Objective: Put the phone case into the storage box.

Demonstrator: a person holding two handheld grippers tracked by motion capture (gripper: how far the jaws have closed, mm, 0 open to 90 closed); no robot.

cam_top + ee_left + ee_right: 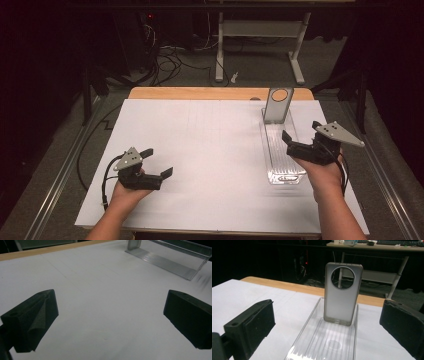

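Two grippers over a white sheet (200,150) on the bench (200,93). Left gripper (156,161) sits low at the near left, jaws spread wide, nothing between them; its own view shows bare sheet in the gap, with faint pencil lines ruled across it. Right gripper (300,134) is at the right, jaws also wide apart and holding nothing, hovering at the near right edge of the tray (274,150).

Tray: clear ribbed plastic, long and narrow, lying on the sheet at the right with its long side running away from the person. Case (342,293), a grey translucent phone case with a round cut-out near its top, stands upright at the tray's far end, apart from both grippers. In the right gripper view it sits between the two jaws, farther off.

No brand, label or readable writing on the case, tray or grippers.
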